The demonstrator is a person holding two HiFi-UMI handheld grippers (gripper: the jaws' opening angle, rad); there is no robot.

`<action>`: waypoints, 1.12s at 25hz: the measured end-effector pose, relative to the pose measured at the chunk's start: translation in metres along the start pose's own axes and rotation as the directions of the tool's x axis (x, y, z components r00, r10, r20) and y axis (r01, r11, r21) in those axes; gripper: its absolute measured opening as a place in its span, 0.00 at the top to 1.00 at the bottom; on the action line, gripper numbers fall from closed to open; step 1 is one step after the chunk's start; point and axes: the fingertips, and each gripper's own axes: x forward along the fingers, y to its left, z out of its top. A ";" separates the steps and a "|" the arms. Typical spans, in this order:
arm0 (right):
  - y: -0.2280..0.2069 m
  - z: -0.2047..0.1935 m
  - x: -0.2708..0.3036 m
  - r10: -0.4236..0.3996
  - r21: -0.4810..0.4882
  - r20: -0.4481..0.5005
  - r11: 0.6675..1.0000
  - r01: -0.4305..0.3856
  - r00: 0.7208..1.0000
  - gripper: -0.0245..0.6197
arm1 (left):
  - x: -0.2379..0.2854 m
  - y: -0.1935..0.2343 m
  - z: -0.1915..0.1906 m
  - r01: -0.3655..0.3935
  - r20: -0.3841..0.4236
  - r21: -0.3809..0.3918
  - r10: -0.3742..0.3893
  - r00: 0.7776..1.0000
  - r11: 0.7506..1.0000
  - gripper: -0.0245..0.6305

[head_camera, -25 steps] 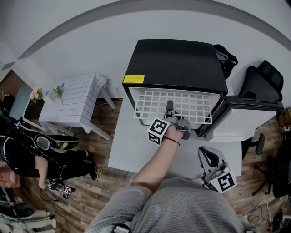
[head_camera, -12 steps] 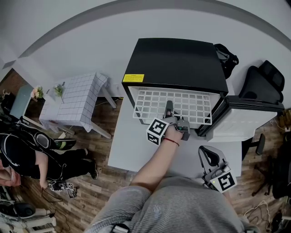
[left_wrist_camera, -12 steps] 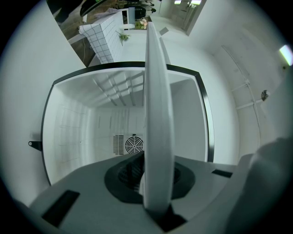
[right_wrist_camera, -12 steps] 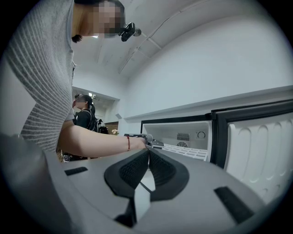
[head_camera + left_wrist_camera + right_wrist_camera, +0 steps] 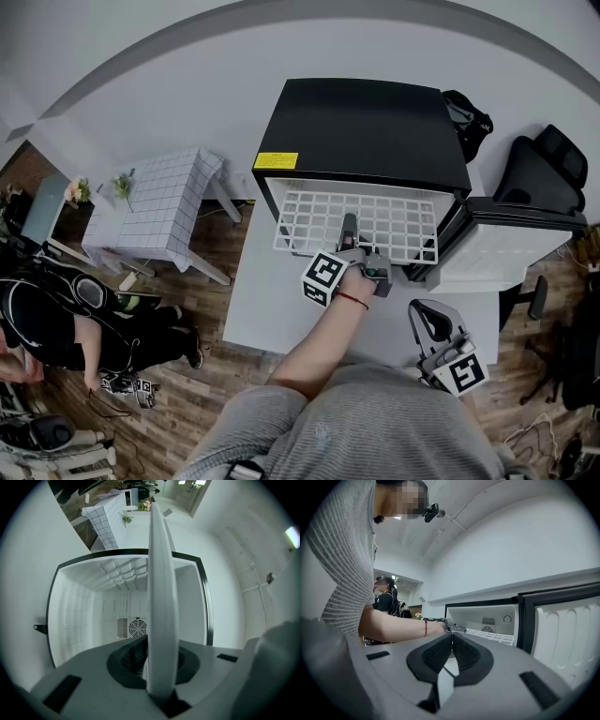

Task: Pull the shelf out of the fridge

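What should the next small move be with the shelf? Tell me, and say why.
Probably pull the left tool straight back toward yourself, level: its jaws are clamped on the front edge of the shelf, which is only partly out, its rear inside the open fridge.

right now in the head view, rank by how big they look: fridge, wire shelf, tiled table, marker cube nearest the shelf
1. fridge
2. wire shelf and tiled table: look about alike, not ranking them
3. marker cube, smallest
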 end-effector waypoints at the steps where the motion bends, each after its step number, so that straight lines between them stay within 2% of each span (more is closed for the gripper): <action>1: 0.001 0.000 0.000 0.001 -0.002 0.001 1.000 -0.001 1.000 0.94 | -0.001 0.000 0.000 0.000 0.000 0.000 0.000 1.000 1.000 0.88; 28: 0.019 0.001 -0.003 0.005 -0.017 -0.007 1.000 -0.005 1.000 0.94 | -0.041 -0.004 -0.003 0.018 0.001 -0.006 -0.018 1.000 1.000 0.88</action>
